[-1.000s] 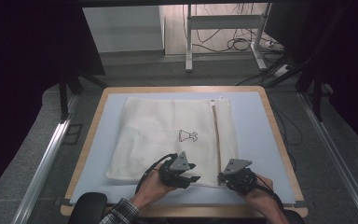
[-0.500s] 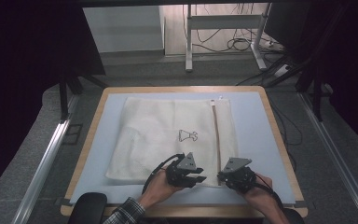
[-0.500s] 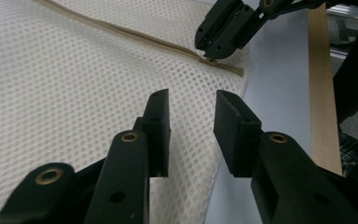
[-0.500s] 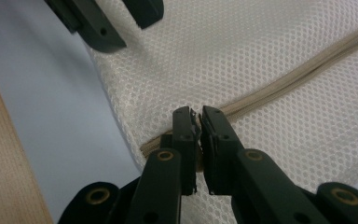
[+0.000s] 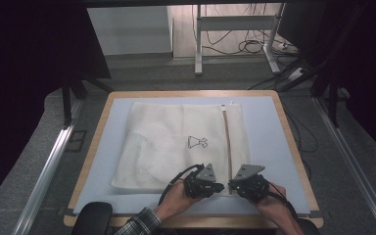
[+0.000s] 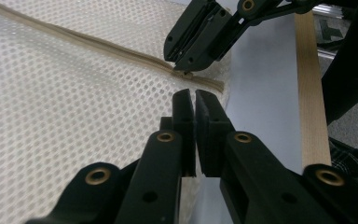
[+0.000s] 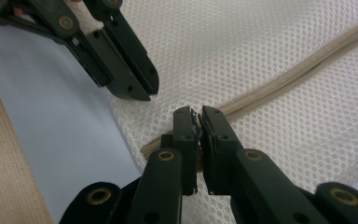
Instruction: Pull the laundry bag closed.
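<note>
With the zipper [image 5: 228, 147] shut along the mesh laundry bag [image 5: 176, 142], both grippers sit at the zipper's near end: right gripper [image 7: 198, 116] clenched on the zipper pull [image 6: 186, 73], left gripper [image 6: 195, 95] clenched empty beside it, so opening has yet to begin.

My left hand-held gripper [image 5: 217, 186] and right hand-held gripper [image 5: 233, 185] sit tip to tip, nearly touching, low in front of me. Both sets of jaws are pressed nearly together. My hands [image 5: 176, 200] grip them from behind, forearms angled inward.
</note>
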`<action>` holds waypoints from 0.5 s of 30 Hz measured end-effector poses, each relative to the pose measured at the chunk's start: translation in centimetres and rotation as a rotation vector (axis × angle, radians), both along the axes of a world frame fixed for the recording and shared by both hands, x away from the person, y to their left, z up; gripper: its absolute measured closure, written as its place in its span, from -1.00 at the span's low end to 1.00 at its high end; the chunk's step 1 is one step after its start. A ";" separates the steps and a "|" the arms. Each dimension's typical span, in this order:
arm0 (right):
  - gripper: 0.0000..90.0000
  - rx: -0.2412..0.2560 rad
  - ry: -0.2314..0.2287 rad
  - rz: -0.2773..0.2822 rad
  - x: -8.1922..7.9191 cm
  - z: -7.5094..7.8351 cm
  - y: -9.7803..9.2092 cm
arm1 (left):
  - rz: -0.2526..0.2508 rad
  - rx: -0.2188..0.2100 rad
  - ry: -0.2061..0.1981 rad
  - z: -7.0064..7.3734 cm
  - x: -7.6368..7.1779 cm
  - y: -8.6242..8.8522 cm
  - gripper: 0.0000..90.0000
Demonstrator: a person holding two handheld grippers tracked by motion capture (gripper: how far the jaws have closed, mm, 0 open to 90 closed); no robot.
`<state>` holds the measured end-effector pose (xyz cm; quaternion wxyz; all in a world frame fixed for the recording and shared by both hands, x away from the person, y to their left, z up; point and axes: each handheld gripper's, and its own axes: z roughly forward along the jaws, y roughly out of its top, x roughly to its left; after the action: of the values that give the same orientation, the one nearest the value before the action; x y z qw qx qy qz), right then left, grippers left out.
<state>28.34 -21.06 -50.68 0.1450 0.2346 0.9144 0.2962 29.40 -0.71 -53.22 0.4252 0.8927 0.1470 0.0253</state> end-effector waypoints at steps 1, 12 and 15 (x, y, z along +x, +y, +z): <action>0.86 -0.001 -0.001 0.000 0.0 0.0 0.0 | -0.002 0.000 0.000 0.0 0.0 -0.1 0.96; 0.85 -0.008 -0.003 0.003 0.0 0.0 0.0 | -0.008 0.010 0.007 -0.6 -0.1 -1.3 0.98; 0.85 -0.017 -0.008 0.004 -0.1 0.0 0.1 | -0.009 0.030 -0.028 -0.6 -0.3 -1.4 0.99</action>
<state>28.25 -20.96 -50.68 0.1500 0.2303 0.9168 0.2897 29.06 -2.06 -53.81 0.4140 0.8992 0.1366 0.0381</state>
